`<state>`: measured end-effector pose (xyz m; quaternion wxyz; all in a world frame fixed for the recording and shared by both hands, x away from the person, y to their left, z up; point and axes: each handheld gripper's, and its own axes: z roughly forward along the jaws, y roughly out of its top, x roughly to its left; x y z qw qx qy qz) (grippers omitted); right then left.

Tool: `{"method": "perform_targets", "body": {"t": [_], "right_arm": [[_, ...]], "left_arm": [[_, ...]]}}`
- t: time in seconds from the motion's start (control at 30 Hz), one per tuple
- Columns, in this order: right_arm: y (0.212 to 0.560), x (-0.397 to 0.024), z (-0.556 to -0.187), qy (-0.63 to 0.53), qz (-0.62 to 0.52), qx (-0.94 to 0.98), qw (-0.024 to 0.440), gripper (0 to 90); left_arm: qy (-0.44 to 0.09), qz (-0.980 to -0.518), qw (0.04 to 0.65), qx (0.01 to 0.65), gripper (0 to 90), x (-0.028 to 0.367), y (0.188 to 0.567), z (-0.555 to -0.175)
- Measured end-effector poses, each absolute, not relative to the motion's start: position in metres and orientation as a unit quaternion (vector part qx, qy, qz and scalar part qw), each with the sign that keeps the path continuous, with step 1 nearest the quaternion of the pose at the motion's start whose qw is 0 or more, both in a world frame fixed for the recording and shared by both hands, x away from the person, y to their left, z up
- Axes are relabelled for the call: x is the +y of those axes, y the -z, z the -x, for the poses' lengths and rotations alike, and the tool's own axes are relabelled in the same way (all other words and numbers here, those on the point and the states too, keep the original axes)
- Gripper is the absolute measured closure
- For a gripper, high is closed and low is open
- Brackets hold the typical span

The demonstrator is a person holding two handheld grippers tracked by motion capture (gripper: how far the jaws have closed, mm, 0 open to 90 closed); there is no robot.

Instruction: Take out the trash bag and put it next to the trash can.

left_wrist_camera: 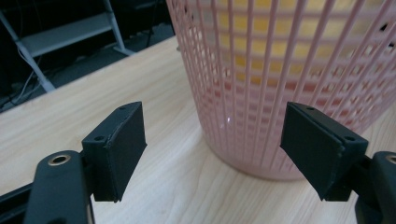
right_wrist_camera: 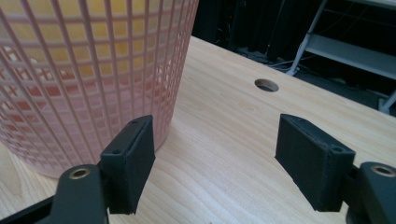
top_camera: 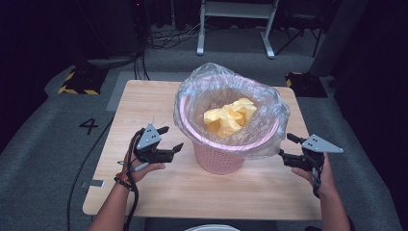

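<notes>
I have a pink plastic basket (top_camera: 219, 161) standing upright near the middle of the pale wood-grain table (top_camera: 144, 103). Its wall is an open lattice of thin ribs, round in section and narrowing toward the base. A thin, clear, crinkled plastic bag (top_camera: 231, 79) lines it and folds out over the rim, its upper edge billowing above. Inside lies a crumpled yellow wad (top_camera: 230, 118), soft-looking, paper or film, I cannot tell which; its colour glows through the lattice in both gripper views.

My left tool (top_camera: 171, 139) hangs just left of the basket, its matte black jaws standing wide apart with nothing between them but table. In the left gripper view the basket wall (left_wrist_camera: 299, 70) sits ahead and to the right of the gap. My right tool (top_camera: 285, 145) is at the basket's right side, close under the bag's overhang, jaws likewise spread and empty; in the right gripper view the lattice (right_wrist_camera: 88, 70) is beside the left jaw.

A round hole (right_wrist_camera: 266, 85) is cut in the table beyond the right tool. Past the table stand a white metal frame (top_camera: 235, 24) and loose cables (top_camera: 166, 36) on grey carpet.
</notes>
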<state>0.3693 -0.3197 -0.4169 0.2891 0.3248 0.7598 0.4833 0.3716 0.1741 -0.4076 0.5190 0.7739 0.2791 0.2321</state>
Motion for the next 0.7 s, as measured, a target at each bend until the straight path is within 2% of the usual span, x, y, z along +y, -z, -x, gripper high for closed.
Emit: {"method": "perform_targets", "body": {"t": [0.3, 0.6, 0.7], "right_arm": [[0.406, -0.314, -0.362, -0.493, -0.303, 0.758, 0.300, 27.8], [0.403, -0.314, -0.362, -0.494, -0.298, 0.758, 0.306, 27.5], [0.400, -0.314, -0.362, -0.498, -0.296, 0.755, 0.308, 27.5]], "left_arm": [[-0.248, -0.766, 0.531, 0.263, 24.3, 0.161, 0.396, -0.371], [-0.260, -0.761, 0.533, 0.263, 23.0, 0.157, 0.388, -0.382], [-0.266, -0.761, 0.533, 0.259, 27.0, 0.157, 0.384, -0.385]]}}
